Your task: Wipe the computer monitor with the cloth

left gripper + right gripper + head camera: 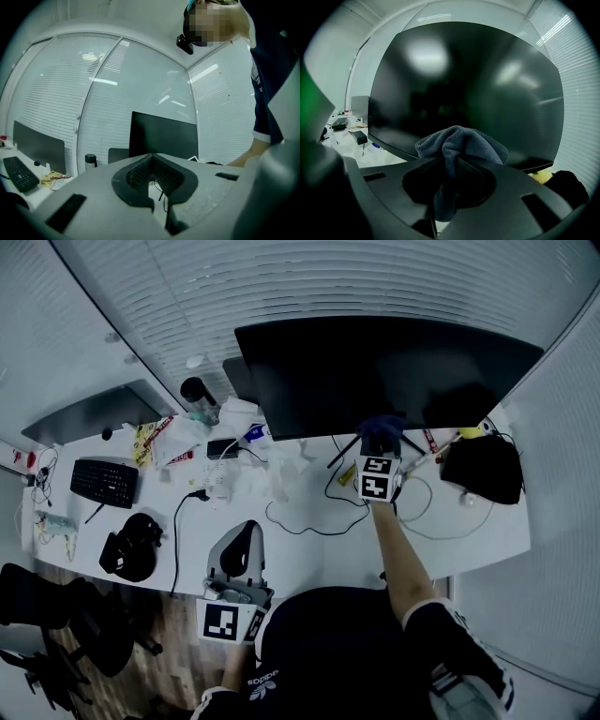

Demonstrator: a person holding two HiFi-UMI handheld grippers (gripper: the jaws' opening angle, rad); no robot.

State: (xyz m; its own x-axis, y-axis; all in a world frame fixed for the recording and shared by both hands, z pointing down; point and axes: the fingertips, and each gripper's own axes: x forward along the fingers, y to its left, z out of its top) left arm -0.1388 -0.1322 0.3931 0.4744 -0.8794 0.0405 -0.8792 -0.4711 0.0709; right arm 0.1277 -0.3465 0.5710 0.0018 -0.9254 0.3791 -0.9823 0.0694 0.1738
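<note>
The wide black monitor point(375, 371) stands at the back of the white desk point(309, 549); it fills the right gripper view as the monitor point(468, 84) and shows far off as the monitor point(164, 136) in the left gripper view. My right gripper point(380, 442) is shut on a bunched blue-grey cloth point(461, 145), which is held close to the screen's lower edge; the cloth point(382, 430) shows dark in the head view. My left gripper point(234, 568) hangs low at the desk's near edge, its jaws closed together on nothing.
A second monitor point(89, 413), a keyboard point(105, 482) and headphones point(131, 545) lie at the left. A bottle point(199, 399), packets, crumpled tissues point(281, 470) and cables point(328, 507) clutter the middle. A black bag point(483, 470) sits at the right.
</note>
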